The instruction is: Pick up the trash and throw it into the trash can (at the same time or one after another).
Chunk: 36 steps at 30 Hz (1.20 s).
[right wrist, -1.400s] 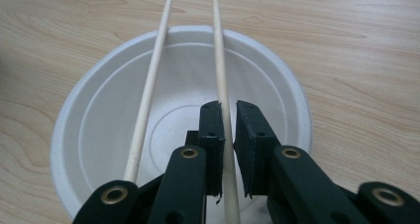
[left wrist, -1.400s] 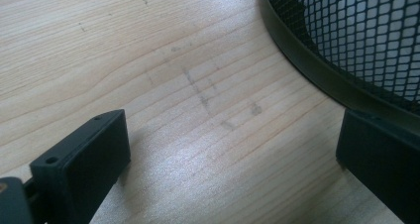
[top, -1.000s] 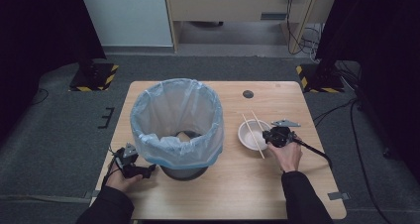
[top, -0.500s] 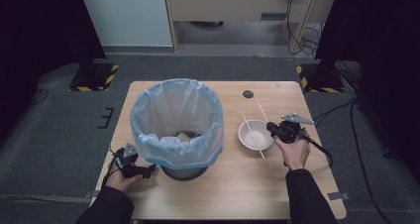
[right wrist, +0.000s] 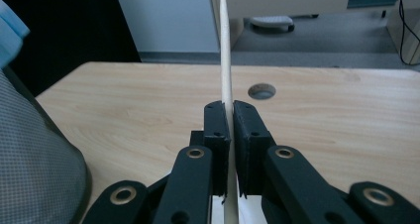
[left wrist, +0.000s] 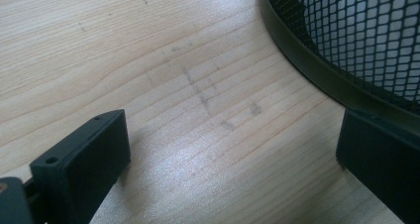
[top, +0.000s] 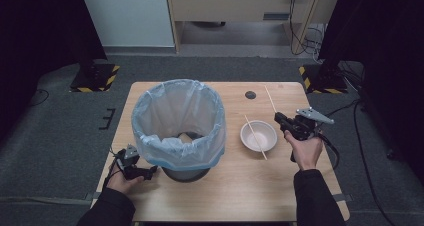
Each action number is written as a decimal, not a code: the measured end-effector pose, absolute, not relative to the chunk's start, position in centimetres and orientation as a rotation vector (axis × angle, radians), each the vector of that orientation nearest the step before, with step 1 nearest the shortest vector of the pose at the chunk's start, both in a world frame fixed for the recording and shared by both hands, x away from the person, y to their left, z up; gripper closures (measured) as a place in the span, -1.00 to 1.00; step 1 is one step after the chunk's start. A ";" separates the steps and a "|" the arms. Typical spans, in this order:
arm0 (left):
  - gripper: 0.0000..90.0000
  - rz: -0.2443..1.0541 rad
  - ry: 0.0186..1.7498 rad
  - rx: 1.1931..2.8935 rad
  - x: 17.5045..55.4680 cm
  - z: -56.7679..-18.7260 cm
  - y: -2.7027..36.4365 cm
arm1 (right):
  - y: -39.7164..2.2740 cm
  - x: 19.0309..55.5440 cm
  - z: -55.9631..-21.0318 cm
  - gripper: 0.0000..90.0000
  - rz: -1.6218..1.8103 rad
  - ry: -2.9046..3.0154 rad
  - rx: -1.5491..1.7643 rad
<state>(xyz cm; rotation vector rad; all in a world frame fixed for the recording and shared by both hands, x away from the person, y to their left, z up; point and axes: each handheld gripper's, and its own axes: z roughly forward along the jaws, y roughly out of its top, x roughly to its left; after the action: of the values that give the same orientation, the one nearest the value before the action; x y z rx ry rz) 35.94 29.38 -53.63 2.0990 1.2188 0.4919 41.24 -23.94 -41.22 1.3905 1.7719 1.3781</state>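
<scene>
The right claw (top: 281,120) pinches one chopstick (right wrist: 225,50), its long axis pointing away beyond the bowl (top: 258,136); the bin (top: 178,128) lies leftward, beside the open left claw (top: 147,172).

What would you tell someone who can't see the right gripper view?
The right tool is shut on a wooden chopstick that points up and away. Behind it lies a wooden table with a round hole.
</scene>
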 end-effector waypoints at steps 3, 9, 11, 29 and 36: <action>-1.00 0.492 1.219 2.099 35.9 -53.6 29.4 | -24.0 41.0 -40.4 0.90 1.414 1.749 1.378; -1.00 0.491 1.218 2.099 35.9 -53.6 29.4 | -23.9 40.3 -38.7 0.90 1.487 1.705 1.336; -1.00 0.492 1.219 2.099 35.9 -53.6 29.4 | -23.9 40.2 -38.3 0.90 1.498 1.699 1.325; -1.00 0.491 1.218 2.099 35.9 -53.6 29.4 | -24.0 38.4 -34.1 0.90 1.670 1.598 1.184; -1.00 0.491 1.218 2.100 35.9 -53.6 29.4 | -23.6 37.4 -31.9 0.90 1.740 1.559 1.106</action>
<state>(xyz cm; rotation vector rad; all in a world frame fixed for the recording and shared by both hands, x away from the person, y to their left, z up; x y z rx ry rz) 35.94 29.38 -53.63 2.0999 1.2184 0.4913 37.42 -23.58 -31.89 1.1055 1.5594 1.7398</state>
